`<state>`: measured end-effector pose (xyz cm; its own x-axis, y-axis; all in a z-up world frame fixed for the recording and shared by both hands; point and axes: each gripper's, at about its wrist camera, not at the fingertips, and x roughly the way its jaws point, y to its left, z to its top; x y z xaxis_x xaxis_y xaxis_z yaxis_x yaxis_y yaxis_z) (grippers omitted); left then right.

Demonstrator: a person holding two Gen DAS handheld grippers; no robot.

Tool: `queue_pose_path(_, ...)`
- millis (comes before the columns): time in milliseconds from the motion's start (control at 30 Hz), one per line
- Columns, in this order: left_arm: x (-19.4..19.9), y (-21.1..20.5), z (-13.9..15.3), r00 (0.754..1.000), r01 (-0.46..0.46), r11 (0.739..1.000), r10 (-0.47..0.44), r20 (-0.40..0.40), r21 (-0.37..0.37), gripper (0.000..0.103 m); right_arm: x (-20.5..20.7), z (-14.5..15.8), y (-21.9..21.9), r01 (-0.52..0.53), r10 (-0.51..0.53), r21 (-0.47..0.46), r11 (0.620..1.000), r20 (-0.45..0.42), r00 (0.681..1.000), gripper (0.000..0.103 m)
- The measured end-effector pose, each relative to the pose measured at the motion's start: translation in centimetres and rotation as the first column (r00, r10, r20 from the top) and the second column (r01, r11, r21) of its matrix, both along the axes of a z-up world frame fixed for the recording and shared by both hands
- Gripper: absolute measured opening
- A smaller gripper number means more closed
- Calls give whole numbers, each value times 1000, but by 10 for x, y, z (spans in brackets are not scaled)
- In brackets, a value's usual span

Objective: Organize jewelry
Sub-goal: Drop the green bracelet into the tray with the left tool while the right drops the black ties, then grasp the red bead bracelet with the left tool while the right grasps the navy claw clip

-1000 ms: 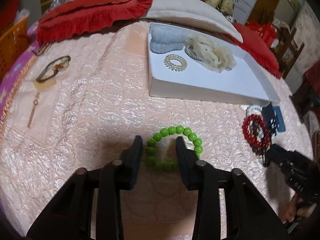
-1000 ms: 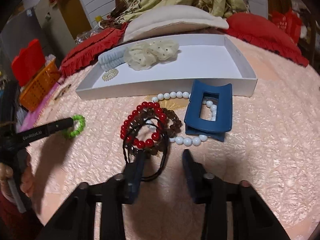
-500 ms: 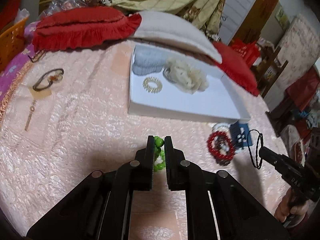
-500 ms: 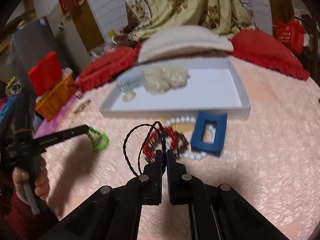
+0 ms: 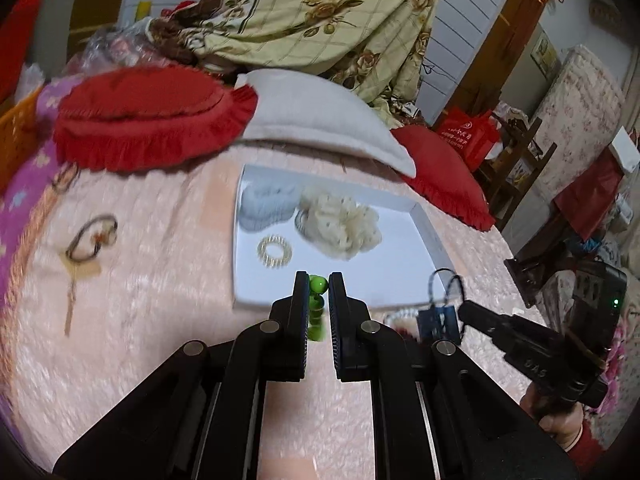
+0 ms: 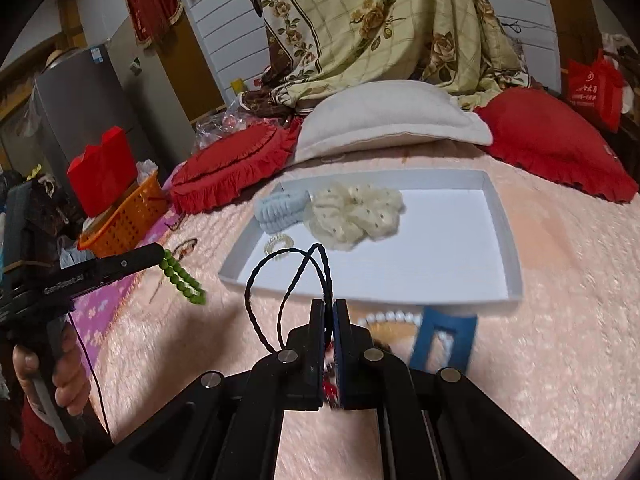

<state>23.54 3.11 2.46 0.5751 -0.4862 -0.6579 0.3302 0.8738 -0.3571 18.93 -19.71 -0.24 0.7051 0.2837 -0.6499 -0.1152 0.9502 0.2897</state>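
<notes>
My left gripper (image 5: 319,286) is shut on a green bead bracelet (image 5: 318,283), which hangs off the bed; in the right wrist view the green bead bracelet (image 6: 182,276) dangles from that gripper's tip. My right gripper (image 6: 329,308) is shut on a black twisted cord loop (image 6: 280,280), held in the air just before the white tray (image 6: 496,216). The black cord loop (image 5: 444,284) also shows in the left wrist view, by the white tray (image 5: 430,240). Inside the tray lie a cream scrunchie (image 6: 352,212), a light blue scrunchie (image 6: 280,210) and a clear coil hair tie (image 5: 275,251).
On the pink quilt before the tray lie a blue claw clip (image 6: 444,338), a white pearl bracelet (image 6: 388,316) and red beads (image 6: 329,390). A brown hair tie (image 5: 94,236) lies at the left. Red cushions (image 6: 228,166) and a white pillow (image 6: 392,120) stand behind; an orange basket (image 6: 124,220) is at left.
The left gripper closed on the green bracelet and lifted it off the quilt. The right gripper closed on the black cord loop and raised it; both moved up toward the tray.
</notes>
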Motion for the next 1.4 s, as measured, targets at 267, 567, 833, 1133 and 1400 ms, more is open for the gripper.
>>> queue_pose_path(267,53,-41,-16,999,18,995,-13,-49,97,8,65,-26,15,14,-7,69,998,-104,995,4)
queue_pose_path(567,79,-45,-77,987,-12,985,38,-155,170,8,110,-66,21,45,-34,51,998,-203,978,4)
queue_pose_path(833,62,-35,-71,991,-42,982,65,-119,186,17,111,-75,22,51,-33,72,996,-240,970,4)
queue_pose_path(1133,-3,-28,-36,996,-84,977,85,2,198,31,42,-19,-13,42,-30,116,992,-99,995,15)
queue_pose_path(1400,-25,-63,-57,996,19,985,-5,-84,170,36,-19,-31,-77,138,-136,11,990,-89,987,47)
